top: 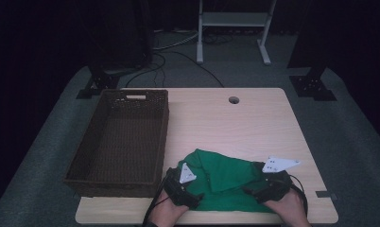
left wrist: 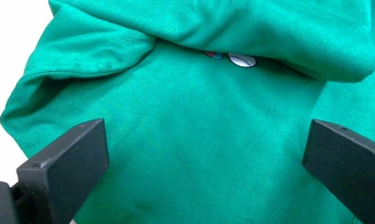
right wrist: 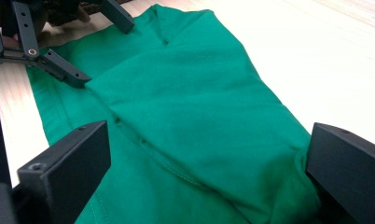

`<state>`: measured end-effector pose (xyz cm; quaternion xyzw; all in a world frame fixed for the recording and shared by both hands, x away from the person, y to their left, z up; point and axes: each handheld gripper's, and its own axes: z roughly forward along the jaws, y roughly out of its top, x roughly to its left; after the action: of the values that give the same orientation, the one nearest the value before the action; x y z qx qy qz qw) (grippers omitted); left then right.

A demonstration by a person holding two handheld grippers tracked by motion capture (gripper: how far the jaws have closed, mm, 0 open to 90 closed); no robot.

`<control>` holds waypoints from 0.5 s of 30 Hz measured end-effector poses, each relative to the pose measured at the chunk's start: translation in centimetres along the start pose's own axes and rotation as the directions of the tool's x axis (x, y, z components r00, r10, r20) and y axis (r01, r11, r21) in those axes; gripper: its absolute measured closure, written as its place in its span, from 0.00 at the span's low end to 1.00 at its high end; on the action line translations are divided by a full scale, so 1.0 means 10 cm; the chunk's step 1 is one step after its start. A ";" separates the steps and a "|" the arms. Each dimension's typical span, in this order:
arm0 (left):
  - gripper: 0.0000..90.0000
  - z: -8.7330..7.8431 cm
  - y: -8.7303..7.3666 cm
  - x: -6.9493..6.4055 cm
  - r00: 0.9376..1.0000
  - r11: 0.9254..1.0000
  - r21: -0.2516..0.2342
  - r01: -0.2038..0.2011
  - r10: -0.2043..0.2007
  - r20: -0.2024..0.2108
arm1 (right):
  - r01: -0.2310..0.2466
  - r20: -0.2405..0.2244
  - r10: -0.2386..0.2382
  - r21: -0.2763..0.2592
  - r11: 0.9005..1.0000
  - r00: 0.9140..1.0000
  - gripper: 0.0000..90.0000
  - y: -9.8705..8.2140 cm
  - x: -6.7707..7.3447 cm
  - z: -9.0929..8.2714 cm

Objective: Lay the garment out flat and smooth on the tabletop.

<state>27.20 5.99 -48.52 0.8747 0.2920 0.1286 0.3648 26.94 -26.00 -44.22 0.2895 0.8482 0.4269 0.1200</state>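
A green garment (top: 223, 182) lies crumpled and partly folded at the front middle of the wooden table (top: 235, 127). My left gripper (top: 190, 188) stands open at its left edge, and in the left gripper view the jaws are spread wide over the green cloth (left wrist: 199, 121), where a small printed patch (left wrist: 241, 59) peeks out from under a fold. At the cloth's right edge my right gripper (top: 256, 190) is open too, its jaws wide apart above the folded garment (right wrist: 190, 107). The left gripper (right wrist: 106, 51) also appears open in the right gripper view, at the cloth's far side.
A dark wicker basket (top: 163, 137) sits on the left half of the table, with nothing visible in it. A cable hole (top: 233, 100) is near the far edge. A white stand (top: 235, 19) and cables lie on the floor beyond. Bare tabletop stretches behind the garment.
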 end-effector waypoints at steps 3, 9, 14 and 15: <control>0.00 0.00 0.00 0.00 1.000 1.000 0.000 0.000 0.000 0.000 | 0.003 -0.004 -0.003 0.002 1.000 1.000 0.00 0.02 0.01 0.02; 0.00 0.00 0.00 0.00 1.000 1.000 0.000 0.000 0.000 0.000 | 0.009 -0.017 -0.010 -0.005 1.000 1.000 0.00 0.06 0.03 0.05; 0.00 0.00 0.00 0.00 1.000 1.000 0.000 -0.001 0.001 0.000 | 0.024 -0.029 -0.024 -0.001 1.000 0.999 0.00 0.10 0.06 0.10; 0.00 0.00 0.00 0.00 1.000 1.000 0.000 -0.001 0.001 0.000 | 0.022 -0.031 -0.022 0.000 1.000 0.999 0.00 0.11 0.07 0.11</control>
<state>27.21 6.00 -48.52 0.8749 0.2916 0.1287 0.3646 27.31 -24.40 -43.97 0.2735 0.8533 0.4297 0.1117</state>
